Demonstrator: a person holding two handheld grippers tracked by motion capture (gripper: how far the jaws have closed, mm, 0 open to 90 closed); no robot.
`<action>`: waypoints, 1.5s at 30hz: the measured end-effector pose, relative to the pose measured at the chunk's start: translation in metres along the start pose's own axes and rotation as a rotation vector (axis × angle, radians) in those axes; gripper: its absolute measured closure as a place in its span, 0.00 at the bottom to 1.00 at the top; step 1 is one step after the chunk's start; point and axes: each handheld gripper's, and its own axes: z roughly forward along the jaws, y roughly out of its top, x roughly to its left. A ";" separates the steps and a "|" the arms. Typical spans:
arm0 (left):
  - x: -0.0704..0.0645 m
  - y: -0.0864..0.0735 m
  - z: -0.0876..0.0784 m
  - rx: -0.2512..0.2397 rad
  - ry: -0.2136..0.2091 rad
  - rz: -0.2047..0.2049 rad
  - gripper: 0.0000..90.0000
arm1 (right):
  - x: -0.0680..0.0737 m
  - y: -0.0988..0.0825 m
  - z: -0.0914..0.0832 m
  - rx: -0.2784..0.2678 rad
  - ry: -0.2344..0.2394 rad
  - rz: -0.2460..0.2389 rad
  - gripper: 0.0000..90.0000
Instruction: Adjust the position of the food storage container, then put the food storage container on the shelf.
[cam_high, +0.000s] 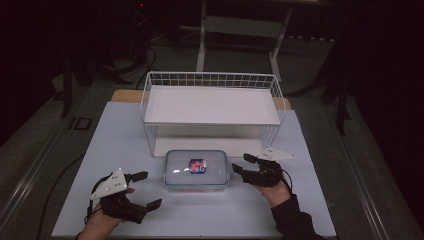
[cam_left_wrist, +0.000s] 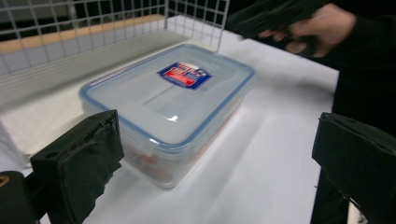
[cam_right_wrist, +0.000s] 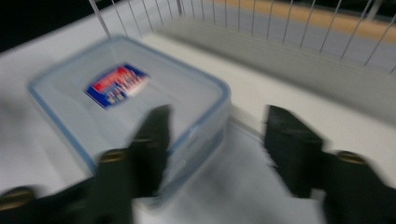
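Nearest to us, the left tool (cam_high: 142, 190) sits low on the white surface (cam_high: 125, 135) at the near left, jaws wide apart with nothing between them, well short of the box. Just beyond it, in the middle, the clear plastic container (cam_high: 197, 170) with its blue-rimmed lid rests flat on the surface, right in front of the wire rack (cam_high: 210, 112), a red-and-blue label on top. At its right end hovers the right tool (cam_high: 242, 164), jaws spread and not pressing on anything; in the right gripper view one jaw stands over the container's near corner and the other out past its edge, though that picture is smeared. Here's the risk as I see it: with one jaw riding over the lid instead of beside the wall, a close from here could pinch just the corner, tip the box or skid it toward the rack. The left tool is too far off to steady it.
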 end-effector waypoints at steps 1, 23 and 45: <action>0.003 0.006 0.002 0.016 0.017 -0.014 0.01 | 0.002 0.000 -0.004 -0.010 0.013 -0.007 0.26; 0.058 0.029 0.052 0.130 0.024 -0.414 0.01 | 0.010 -0.007 -0.024 -0.040 0.108 0.004 0.20; 0.096 -0.011 0.077 0.217 -0.123 -0.850 0.41 | -0.003 -0.013 0.004 0.063 0.131 0.169 0.12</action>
